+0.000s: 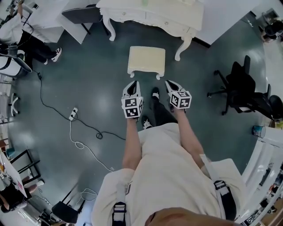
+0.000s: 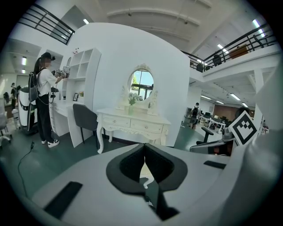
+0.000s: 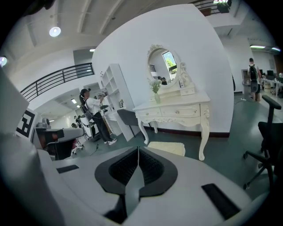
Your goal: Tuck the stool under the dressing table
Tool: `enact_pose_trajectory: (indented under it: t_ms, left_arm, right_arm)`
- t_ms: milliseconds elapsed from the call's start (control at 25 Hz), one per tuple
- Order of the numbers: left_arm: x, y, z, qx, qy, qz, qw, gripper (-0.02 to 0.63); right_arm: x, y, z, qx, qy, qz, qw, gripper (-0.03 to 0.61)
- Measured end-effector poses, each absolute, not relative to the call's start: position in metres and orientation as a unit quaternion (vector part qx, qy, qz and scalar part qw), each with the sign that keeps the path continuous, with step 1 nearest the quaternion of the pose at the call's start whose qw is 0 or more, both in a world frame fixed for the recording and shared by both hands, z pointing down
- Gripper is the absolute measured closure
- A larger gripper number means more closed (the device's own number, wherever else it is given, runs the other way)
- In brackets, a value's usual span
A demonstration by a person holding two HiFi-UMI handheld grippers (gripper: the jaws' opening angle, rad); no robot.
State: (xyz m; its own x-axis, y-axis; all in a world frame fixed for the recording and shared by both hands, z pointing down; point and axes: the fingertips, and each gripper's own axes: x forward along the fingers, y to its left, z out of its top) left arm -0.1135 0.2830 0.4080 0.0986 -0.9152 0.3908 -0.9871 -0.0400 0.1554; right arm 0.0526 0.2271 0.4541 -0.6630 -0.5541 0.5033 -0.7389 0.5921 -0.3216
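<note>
The cream stool [image 1: 147,59] stands on the dark floor just in front of the white dressing table [image 1: 150,13], outside the gap between its legs. My left gripper [image 1: 132,84] and right gripper [image 1: 171,84] hover side by side just short of the stool's near edge, both shut and holding nothing. In the left gripper view the jaws [image 2: 144,154] meet, with the dressing table [image 2: 132,123] and its oval mirror ahead. From the right gripper [image 3: 138,154] the stool [image 3: 167,148] shows low beside the table's leg [image 3: 202,132].
A black office chair [image 1: 243,88] stands to the right. A grey chair [image 1: 82,13] sits left of the dressing table at a white desk. A power strip and cable [image 1: 73,114] trail over the floor at left. A person [image 2: 44,101] stands by white shelves.
</note>
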Motion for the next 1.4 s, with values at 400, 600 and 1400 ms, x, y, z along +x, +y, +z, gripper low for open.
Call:
enact_pose_trajectory:
  t_ms: [400, 600, 1400]
  left_arm:
    - [-0.140, 0.178, 0.442, 0.708, -0.664, 0.138, 0.196, 0.597]
    - [-0.142, 0.134, 0.479, 0.700, -0.659, 0.145, 0.234, 0.597]
    - [-0.177, 0.081, 0.697, 0.694, -0.608, 0.234, 0.306, 0.597]
  right_arm:
    - [0.032, 0.121, 0.486, 0.394, -0.853, 0.291, 0.180, 0.534]
    - [0.036, 0.078, 0.516, 0.396, -0.842, 0.313, 0.193, 0.533]
    - [0.068, 0.044, 0.723, 0.364, -0.816, 0.351, 0.278, 0.532]
